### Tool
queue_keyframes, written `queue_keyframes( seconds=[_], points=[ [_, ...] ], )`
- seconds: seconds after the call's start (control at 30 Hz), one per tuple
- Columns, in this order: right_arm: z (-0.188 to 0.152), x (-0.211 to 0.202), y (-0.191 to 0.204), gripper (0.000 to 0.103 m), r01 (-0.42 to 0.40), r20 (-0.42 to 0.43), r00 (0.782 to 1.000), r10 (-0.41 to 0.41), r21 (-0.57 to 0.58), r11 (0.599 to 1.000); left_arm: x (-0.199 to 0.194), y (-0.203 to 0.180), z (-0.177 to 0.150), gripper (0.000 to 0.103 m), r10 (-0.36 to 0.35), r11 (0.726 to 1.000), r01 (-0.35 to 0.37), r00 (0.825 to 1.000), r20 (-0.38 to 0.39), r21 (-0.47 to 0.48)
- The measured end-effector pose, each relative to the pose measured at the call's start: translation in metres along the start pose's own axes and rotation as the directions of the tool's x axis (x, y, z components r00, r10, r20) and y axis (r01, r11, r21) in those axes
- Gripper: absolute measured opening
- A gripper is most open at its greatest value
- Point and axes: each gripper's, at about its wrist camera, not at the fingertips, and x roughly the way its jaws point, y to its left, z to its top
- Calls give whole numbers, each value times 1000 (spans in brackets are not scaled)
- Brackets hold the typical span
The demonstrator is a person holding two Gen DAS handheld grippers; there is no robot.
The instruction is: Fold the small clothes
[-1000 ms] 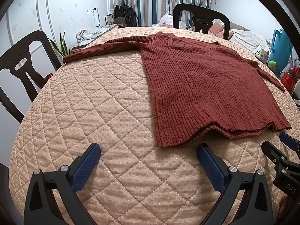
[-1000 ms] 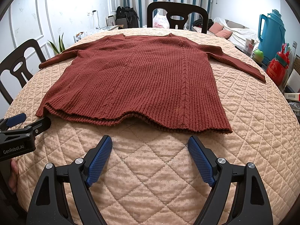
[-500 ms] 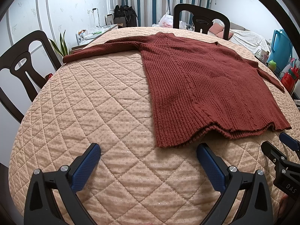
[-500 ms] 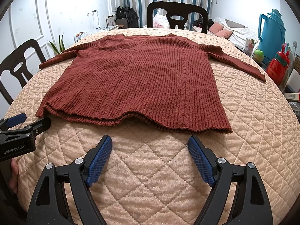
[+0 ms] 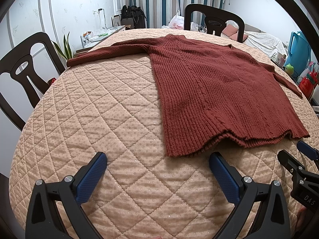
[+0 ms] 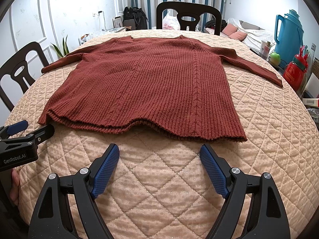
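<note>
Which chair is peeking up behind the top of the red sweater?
The dark chair at the far side of the table, right behind the sweater's neckline and before the striped curtains. The other chair stands at the table's left edge, beside the sleeve.

A round table (image 6: 269, 139) is covered by a peach quilted cloth (image 5: 111, 119) stitched in a diamond pattern with small dots. On the cloth, 1 rust-red ribbed sweater (image 6: 151, 83) is laid flat, its hem toward the near edge and its neckline toward the far side. Both sleeves are spread outward: 1 (image 5: 111, 49) reaches toward the left rim, the other (image 6: 253, 65) toward the right rim. The hem is seen to ripple slightly, with 2 layers showing along it. The near part of the cloth is left bare.
</note>
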Motion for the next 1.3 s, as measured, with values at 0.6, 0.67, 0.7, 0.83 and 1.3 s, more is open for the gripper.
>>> queue_keyframes(
  seconds=[0.6,0.67,0.7,0.83,1.3],
  points=[
    [54,-66,11,84,-145,236,959,159,-75,987,-62,57,37,103,-73,997,79,981,179,-26],
    [69,-68,23,84,-160,250,950,189,-130,978,-68,66,49,103,-50,998,56,973,226,-23],
    [79,-67,31,84,-164,251,947,200,-158,974,-69,71,56,103,-47,998,55,971,234,-27],
    [107,-60,53,84,-210,241,935,262,-219,953,-65,88,79,103,-37,998,50,969,244,-44],
    [196,-52,103,84,-377,204,876,438,-277,884,-81,127,139,103,-35,995,66,939,341,-80]
  ],
)
